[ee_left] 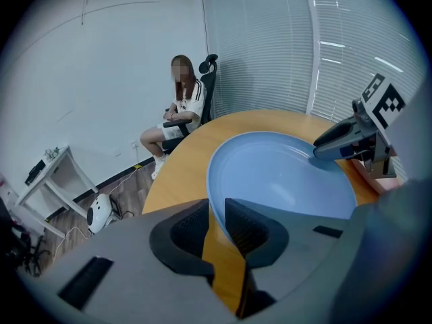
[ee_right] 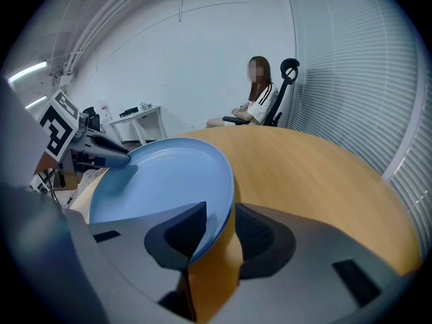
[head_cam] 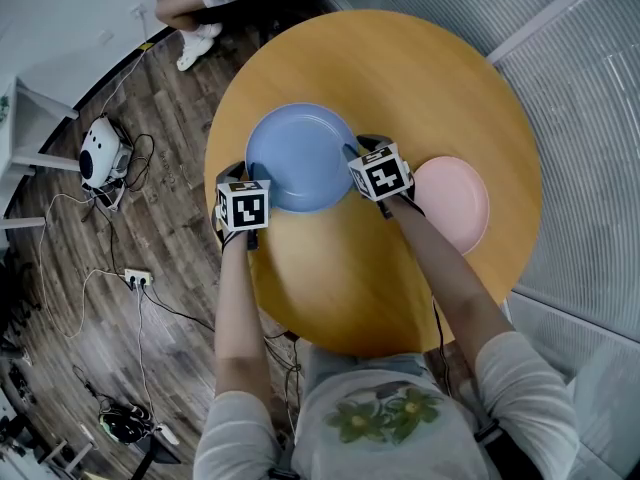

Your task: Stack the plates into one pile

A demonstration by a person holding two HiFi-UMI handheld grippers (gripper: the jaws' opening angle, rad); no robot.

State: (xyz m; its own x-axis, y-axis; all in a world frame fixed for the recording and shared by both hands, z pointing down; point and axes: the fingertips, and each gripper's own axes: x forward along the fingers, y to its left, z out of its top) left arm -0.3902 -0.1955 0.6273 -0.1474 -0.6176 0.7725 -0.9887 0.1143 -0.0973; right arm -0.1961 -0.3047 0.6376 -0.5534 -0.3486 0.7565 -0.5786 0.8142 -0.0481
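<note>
Round wooden desk (head_cam: 400,68) seen from above, carrying two plates. Blue plate (head_cam: 300,158) left of centre, toward the far side. Pink plate (head_cam: 455,203) flat at the right, near the blue one but not touching it, so no pile yet. Left tongs (head_cam: 249,176) at the blue plate's left rim. Right tongs (head_cam: 352,154) at its right rim, standing between the two plates. Both angled downward, arms reaching in from the near edge.

In the left gripper view, left tongs (ee_left: 216,206) only slightly apart. Blue rim threaded between the pads, lying against the right-hand one, with a wedge of desk showing beside the other. In the right gripper view, right tongs (ee_right: 219,211) clearly apart. Rim leaning on the left-hand pad, bare desk showing before the other. No squeeze on the plate from either pair. Cannot tell whether the plate's underside rests fully on the desk.

Beyond the far edge, a person (ee_left: 182,103) seated in an office chair (ee_right: 289,69). Wooden floor (head_cam: 170,238) at the left, with a power strip (head_cam: 137,279) and a small white device (head_cam: 100,153) on it. Slatted blinds (ee_left: 270,46) behind the desk.
</note>
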